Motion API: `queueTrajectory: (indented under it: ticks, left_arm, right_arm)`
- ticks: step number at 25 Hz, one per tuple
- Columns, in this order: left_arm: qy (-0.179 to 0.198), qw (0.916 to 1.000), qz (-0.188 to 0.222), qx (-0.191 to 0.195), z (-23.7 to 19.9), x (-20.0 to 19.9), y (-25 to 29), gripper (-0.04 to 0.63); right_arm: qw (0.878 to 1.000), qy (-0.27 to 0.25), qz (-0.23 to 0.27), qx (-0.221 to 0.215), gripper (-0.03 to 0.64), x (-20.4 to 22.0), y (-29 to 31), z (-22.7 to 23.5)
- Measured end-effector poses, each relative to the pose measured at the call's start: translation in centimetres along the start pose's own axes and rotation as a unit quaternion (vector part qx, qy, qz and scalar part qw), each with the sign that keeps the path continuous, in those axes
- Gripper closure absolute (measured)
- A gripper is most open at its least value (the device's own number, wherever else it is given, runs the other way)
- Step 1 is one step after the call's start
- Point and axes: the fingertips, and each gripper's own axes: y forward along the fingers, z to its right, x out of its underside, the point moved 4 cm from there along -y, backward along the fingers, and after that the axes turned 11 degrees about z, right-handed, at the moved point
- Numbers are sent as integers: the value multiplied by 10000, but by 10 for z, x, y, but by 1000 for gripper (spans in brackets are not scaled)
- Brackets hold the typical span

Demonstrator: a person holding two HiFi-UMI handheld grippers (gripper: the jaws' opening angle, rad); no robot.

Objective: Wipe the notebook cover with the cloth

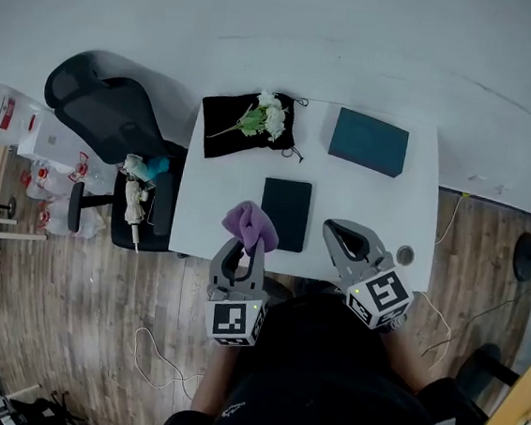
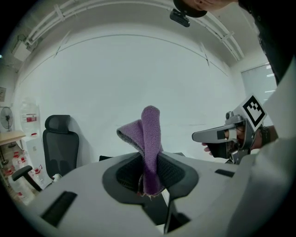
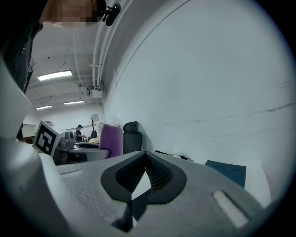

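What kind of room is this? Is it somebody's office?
Probably an office or workroom: a white rectangular desk with a black swivel office chair beside it, a dark hardcover notebook on the desk, and long ceiling strip lights.

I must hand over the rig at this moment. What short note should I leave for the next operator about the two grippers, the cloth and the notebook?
Left gripper: shut on the purple cloth, which stands up out of the jaws.
Right gripper: shut, nothing in it, held at the near edge of the white table.
Dark notebook: lies closed and flat on the table, just ahead of the two grippers.
Done: the cloth is in the grip.
Left: lower the cloth onto the cover and wipe across it. The cloth seems to be off the cover now; whether any wiping is done cannot be told.
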Motion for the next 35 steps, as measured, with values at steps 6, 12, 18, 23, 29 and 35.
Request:
queueTrajectory:
  ticks: [6, 12, 18, 23, 29, 35]
  left_arm:
    - [-194, 9981, -312, 501, -1, 18, 39, 511]
    - [-432, 9906, -586, 1155, -2, 35, 79, 511]
    - [-665, 9788, -948, 1692, -4, 57, 110, 511]
    - [-640, 9675, -1378, 2023, -10, 89, 131, 511]
    - [-477, 9548, -1818, 2301, -14, 123, 150, 511]
    - [-596, 9432, -2243, 2379, -14, 154, 167, 511]
  right_arm:
    - [9993, -6, -65, 368, 612, 0, 0, 9]
    - [9947, 34, -239, 1002, 612, 6, 1, 16]
    - [9873, 55, -291, 1564, 612, 9, 11, 20]
    - [9792, 111, -273, 2010, 612, 12, 14, 17]
    - [9689, 138, -327, 2450, 612, 20, 10, 14]
    - [9614, 215, -380, 2716, 612, 25, 7, 9]
